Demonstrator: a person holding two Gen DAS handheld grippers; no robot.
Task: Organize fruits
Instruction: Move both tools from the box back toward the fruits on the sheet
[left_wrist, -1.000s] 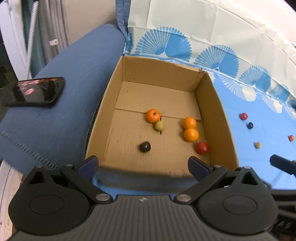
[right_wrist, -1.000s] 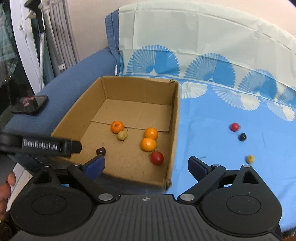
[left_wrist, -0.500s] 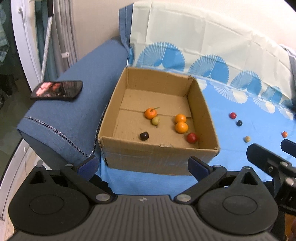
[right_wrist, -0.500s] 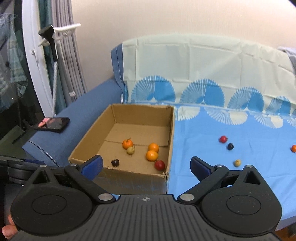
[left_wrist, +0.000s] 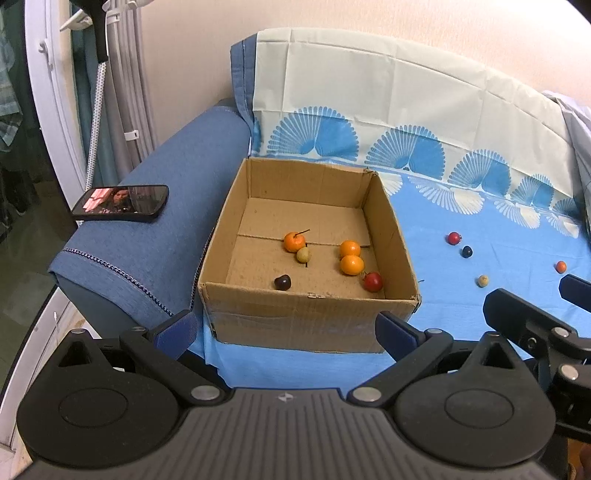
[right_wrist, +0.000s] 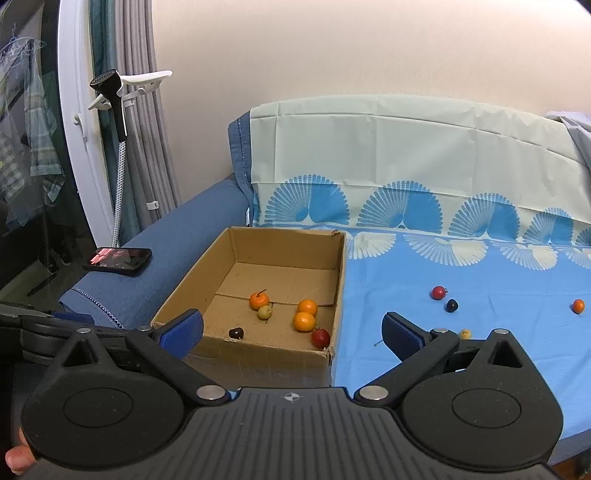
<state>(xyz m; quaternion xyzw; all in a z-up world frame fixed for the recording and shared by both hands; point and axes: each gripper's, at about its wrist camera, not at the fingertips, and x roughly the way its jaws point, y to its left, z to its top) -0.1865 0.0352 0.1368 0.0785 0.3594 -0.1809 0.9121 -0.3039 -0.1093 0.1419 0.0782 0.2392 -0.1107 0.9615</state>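
Observation:
An open cardboard box (left_wrist: 221, 236) stands on the blue patterned cloth (left_wrist: 498, 251) and holds several small fruits: three orange ones (left_wrist: 351, 264), a yellowish one (left_wrist: 303, 254), a red one (left_wrist: 372, 281) and a dark one (left_wrist: 282, 283). More fruits lie loose on the cloth to the right: a red fruit (right_wrist: 438, 292), a dark fruit (right_wrist: 451, 305), an orange fruit (right_wrist: 578, 305) and a yellowish fruit (right_wrist: 465, 334). My left gripper (left_wrist: 284, 328) is open and empty, short of the box's near wall. My right gripper (right_wrist: 291, 328) is also open with nothing between its fingers.
A phone (left_wrist: 122, 203) with a lit screen lies on the blue sofa arm (left_wrist: 155, 236) left of the box. A garment steamer head (right_wrist: 110, 96) on its hose hangs by the curtains at the far left. The cloth also covers the sofa back.
Both grippers have drawn back and risen away from the box, which now looks smaller and farther off. The fruits have not moved. Both grippers stay open.

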